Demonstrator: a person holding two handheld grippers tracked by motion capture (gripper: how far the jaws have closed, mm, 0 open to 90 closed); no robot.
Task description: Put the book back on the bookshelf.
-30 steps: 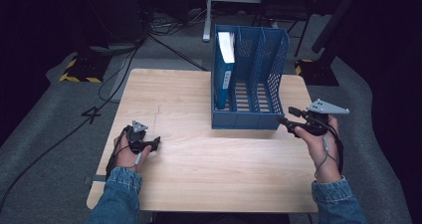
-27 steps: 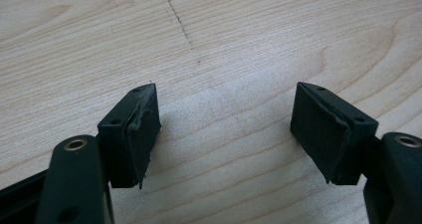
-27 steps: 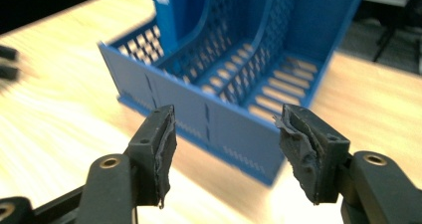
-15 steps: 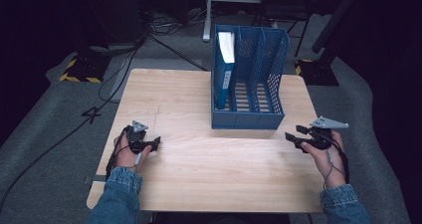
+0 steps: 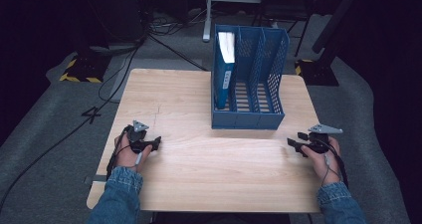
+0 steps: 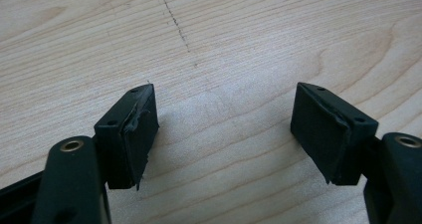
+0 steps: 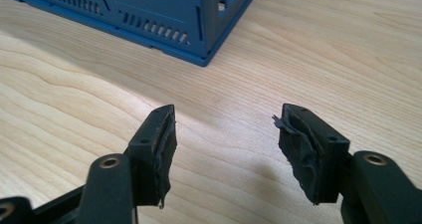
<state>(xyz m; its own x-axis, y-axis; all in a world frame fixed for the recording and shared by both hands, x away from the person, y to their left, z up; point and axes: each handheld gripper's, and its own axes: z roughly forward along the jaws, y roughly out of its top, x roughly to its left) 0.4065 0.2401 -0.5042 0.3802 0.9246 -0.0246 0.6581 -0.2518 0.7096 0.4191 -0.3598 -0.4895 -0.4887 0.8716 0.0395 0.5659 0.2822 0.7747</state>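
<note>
Since the earlier frames we record that the right gripper (image 5: 296, 144) has drawn back from the front right corner of the blue file rack (image 5: 249, 79) toward the near right edge of the desk (image 5: 199, 179), while the left gripper (image 5: 152, 143) has kept its place near the left edge. We find both grippers held low over the wooden desk, one in each hand, with denim sleeves (image 5: 117, 199) entering from below. In the left gripper view its fingers (image 6: 132, 132) stand wide apart with nothing between them, over bare wood crossed by a faint dark scratch line (image 6: 176, 22). In the right gripper view its fingers (image 7: 157, 149) are likewise spread wide and empty, and the lower corner of the rack (image 7: 201, 59) lies ahead of them, well apart. We note the rack stands upright at the far middle of the desk, with three compartments; a blue binder (image 5: 224, 69) with white pages showing at its top stands in the leftmost compartment. Black cables (image 5: 99, 84) run across the grey floor beyond the desk.
</note>
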